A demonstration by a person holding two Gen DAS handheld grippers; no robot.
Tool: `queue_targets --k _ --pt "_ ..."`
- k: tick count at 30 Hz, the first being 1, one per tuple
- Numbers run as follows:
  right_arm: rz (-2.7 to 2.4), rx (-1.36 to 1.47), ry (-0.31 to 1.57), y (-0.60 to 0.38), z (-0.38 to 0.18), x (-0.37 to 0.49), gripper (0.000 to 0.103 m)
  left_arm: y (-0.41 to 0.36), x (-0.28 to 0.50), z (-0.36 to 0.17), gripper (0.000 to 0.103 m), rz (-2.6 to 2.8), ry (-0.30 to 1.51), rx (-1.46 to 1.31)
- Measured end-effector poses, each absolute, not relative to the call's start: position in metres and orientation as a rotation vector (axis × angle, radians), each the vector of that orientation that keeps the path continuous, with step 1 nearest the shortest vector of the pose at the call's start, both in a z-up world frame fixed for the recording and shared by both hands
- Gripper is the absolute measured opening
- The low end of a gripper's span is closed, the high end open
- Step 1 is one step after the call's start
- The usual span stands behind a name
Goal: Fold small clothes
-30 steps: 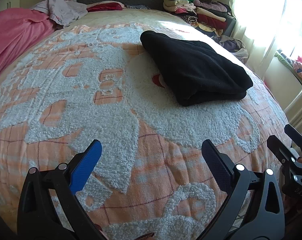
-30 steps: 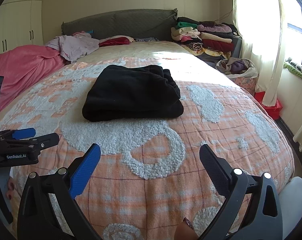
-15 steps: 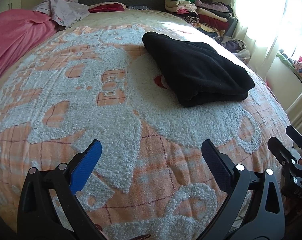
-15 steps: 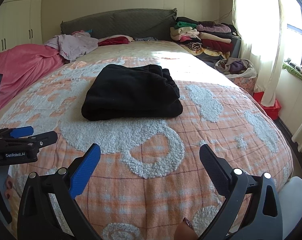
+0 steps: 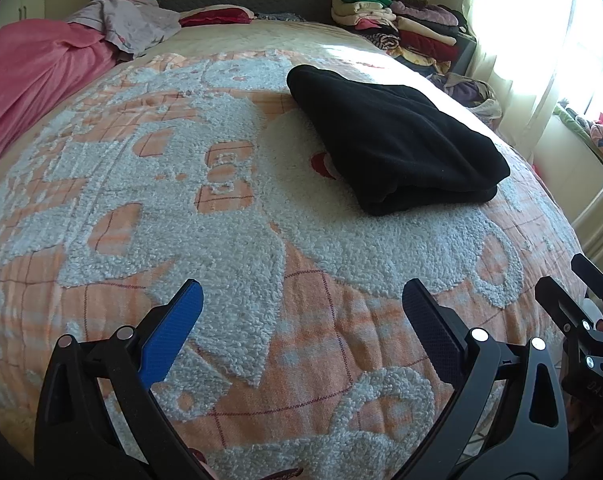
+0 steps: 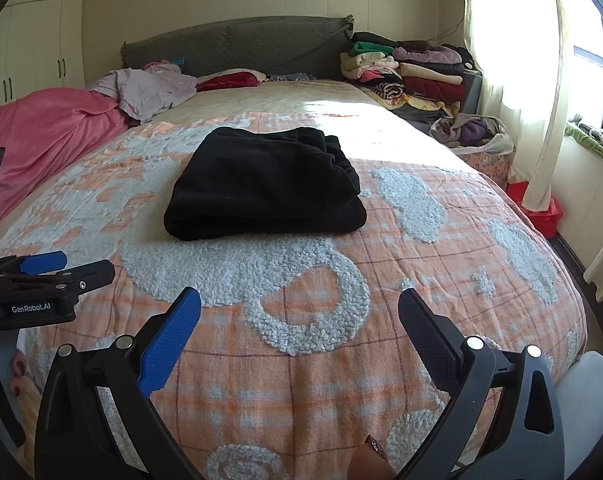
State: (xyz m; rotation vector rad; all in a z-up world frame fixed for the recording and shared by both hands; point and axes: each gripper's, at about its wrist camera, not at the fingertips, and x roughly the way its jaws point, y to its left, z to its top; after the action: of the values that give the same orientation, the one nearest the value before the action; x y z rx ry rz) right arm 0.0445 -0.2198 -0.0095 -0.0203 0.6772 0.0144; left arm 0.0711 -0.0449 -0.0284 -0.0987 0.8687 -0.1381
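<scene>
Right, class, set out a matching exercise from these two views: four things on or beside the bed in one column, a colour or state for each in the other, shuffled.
Things:
1. garment
2. blanket
3. headboard
4. left gripper

Colour or state:
A. pink, bunched at the bed's left side
B. open, holding nothing
C. black, folded on the bedspread
D. grey, padded

Pairs: 1-C, 2-A, 3-D, 4-B
</scene>
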Motion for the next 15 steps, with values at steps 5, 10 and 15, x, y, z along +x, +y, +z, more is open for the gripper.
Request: queue_targets --k 5,10,15 --pt "0.014 -0.020 0.678 -0.2197 -0.0095 0.0446 0.098 -0.0450 0.0710 -0.0286 0.094 -0.137 0.869 -0.097" --pt "0.013 -0.020 0.679 -0.2195 -0.0097 0.0447 0.098 -0.0445 0.0710 -0.0286 0.094 -0.135 0.870 -0.095" --pt "0.012 -0.022 0.681 -0.2189 -0.0103 0.0446 0.098 -0.0444 0.0709 -0.0288 0.094 -0.130 0.869 -0.093"
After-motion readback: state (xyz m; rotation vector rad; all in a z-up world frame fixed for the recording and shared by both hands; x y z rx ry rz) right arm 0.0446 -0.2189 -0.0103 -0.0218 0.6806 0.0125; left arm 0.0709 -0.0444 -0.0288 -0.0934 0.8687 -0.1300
